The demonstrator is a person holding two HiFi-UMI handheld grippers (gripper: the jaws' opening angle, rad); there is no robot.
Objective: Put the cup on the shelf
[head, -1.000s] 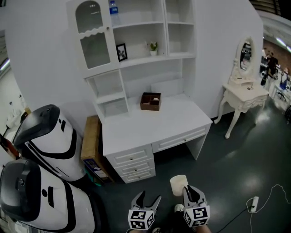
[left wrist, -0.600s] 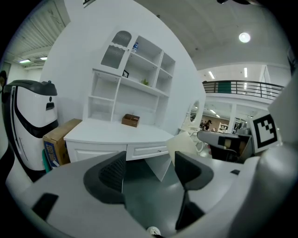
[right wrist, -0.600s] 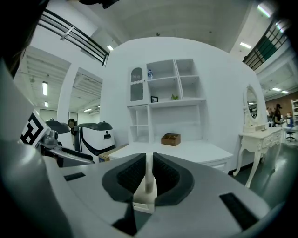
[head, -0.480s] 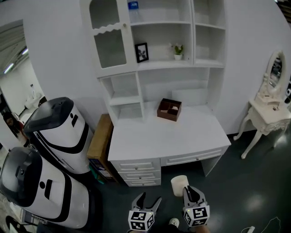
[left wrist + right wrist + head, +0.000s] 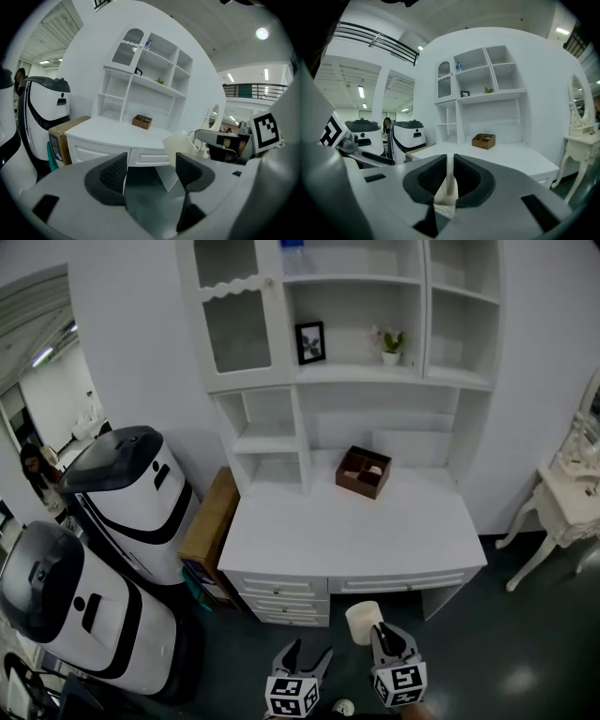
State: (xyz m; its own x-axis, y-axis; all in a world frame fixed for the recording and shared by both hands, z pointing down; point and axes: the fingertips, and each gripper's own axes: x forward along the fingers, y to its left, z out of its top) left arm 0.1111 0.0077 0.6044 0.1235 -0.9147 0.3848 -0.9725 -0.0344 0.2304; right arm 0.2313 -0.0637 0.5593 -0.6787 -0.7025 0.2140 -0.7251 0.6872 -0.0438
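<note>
My right gripper [image 5: 379, 637] holds a cream paper cup [image 5: 363, 622] by its rim at the bottom of the head view, in front of the white desk [image 5: 356, 535]. Its jaws pinch the cup's wall [image 5: 449, 180] in the right gripper view. My left gripper [image 5: 307, 660] hangs beside it at the left, open and empty; in its own view [image 5: 151, 171] the cup [image 5: 178, 145] shows to the right. The white shelf unit [image 5: 352, 371] rises at the back of the desk, with several open compartments.
A brown wooden organiser box [image 5: 364, 472] sits on the desk. A framed picture [image 5: 310, 341] and a small plant [image 5: 391, 346] stand on a shelf. Two white-and-black robot machines [image 5: 127, 498] and a cardboard box [image 5: 209, 533] stand left of the desk. A white dressing table [image 5: 570, 517] is at the right.
The view has swung so the desk and shelf unit sit more centred and closer. Both grippers stay at the bottom of the head view, the cup still held.
</note>
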